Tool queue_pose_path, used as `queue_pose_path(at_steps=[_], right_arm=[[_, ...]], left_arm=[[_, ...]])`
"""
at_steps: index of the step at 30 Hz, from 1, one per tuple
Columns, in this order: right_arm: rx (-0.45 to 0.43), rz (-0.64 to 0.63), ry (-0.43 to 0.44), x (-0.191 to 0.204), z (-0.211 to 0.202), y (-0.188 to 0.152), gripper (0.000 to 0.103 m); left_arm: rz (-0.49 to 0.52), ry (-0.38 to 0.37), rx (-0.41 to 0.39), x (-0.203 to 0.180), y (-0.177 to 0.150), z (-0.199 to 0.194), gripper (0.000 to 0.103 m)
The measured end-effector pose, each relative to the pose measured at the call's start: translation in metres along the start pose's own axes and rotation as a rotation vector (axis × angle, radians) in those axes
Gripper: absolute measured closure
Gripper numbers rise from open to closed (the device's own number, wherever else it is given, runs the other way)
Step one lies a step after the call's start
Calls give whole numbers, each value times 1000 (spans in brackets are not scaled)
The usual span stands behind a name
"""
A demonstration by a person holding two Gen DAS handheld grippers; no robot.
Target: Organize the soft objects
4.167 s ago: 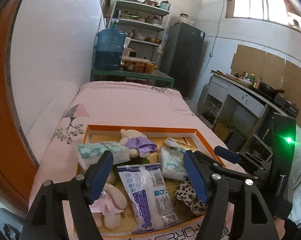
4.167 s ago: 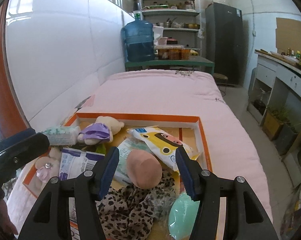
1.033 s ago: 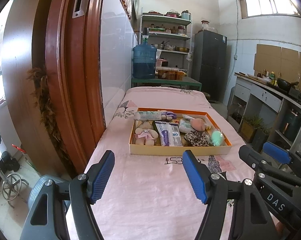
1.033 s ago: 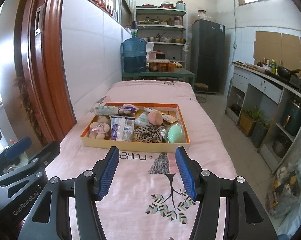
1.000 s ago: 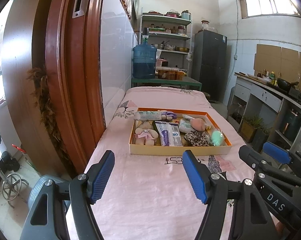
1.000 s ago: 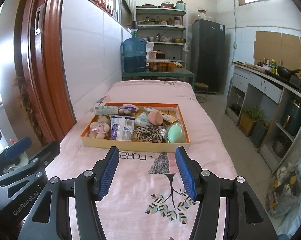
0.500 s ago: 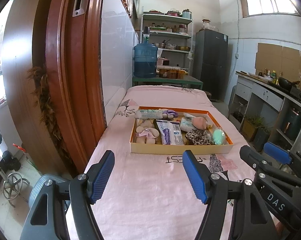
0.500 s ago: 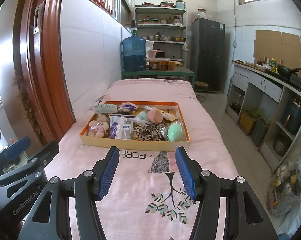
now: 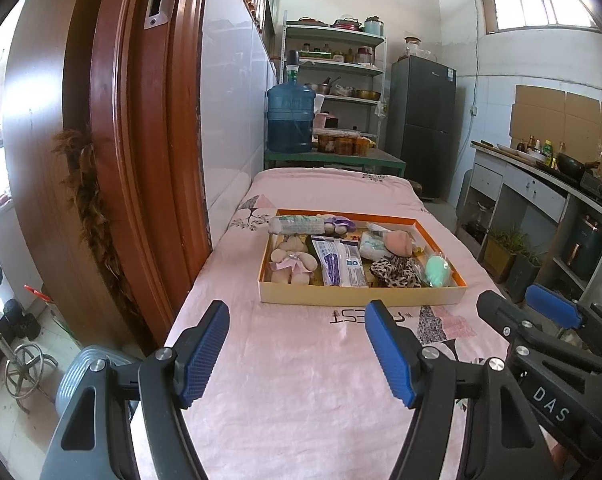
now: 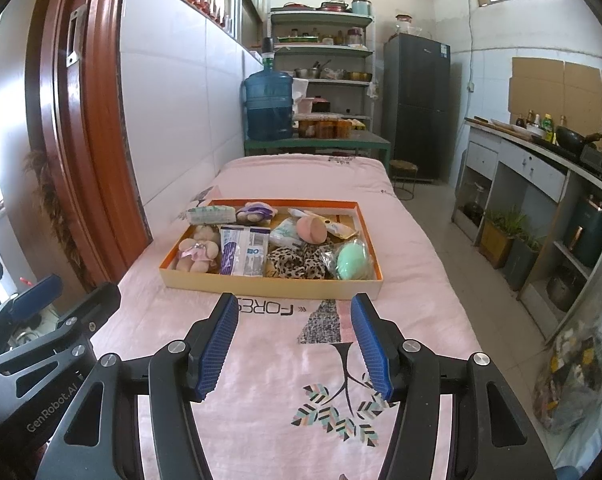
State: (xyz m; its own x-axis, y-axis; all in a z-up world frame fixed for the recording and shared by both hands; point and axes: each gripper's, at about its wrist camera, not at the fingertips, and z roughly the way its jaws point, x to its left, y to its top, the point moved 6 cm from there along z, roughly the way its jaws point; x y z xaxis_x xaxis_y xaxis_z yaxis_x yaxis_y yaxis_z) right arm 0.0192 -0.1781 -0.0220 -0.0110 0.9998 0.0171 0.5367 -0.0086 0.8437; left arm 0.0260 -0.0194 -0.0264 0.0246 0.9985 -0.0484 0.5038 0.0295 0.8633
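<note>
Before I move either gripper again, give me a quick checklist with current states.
1. Left gripper open, holding nothing: ok.
2. Right gripper open, holding nothing: ok.
3. Tray sits flat on the pink sheet: ok.
4. Soft things inside the tray, such as the pink plush toy and the green sponge: ok.
5. Grippers within reach of the tray: not ok, both hang short of it.
6. Final sorting complete: cannot tell.
</note>
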Motion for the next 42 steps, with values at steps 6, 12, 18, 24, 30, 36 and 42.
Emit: queue_pose_path(at_steps=[6,12,18,24,30,36,42], right_arm=[[1,0,0,0,1,-1,43],[3,0,1,0,2,-2,43],[5,1,2,-1,3,-2,43],[6,1,3,0,3,-2,43],[9,-2,6,0,6,-5,43],[13,-2,7,0,8,-5,43],[12,-5,8,1,8,-4,43]], left_arm=[[3,0,5,-2,-2,1,33],[2,-1,6,-2,-2,1,33],[3,0,5,-2,-3,2,33],[2,-1,7,-2,-3,1,33],[2,-2,7,-2,-2,1,33],[2,-2,8,-2,-2,1,33],[3,-2,8,-3,-3,2,33]])
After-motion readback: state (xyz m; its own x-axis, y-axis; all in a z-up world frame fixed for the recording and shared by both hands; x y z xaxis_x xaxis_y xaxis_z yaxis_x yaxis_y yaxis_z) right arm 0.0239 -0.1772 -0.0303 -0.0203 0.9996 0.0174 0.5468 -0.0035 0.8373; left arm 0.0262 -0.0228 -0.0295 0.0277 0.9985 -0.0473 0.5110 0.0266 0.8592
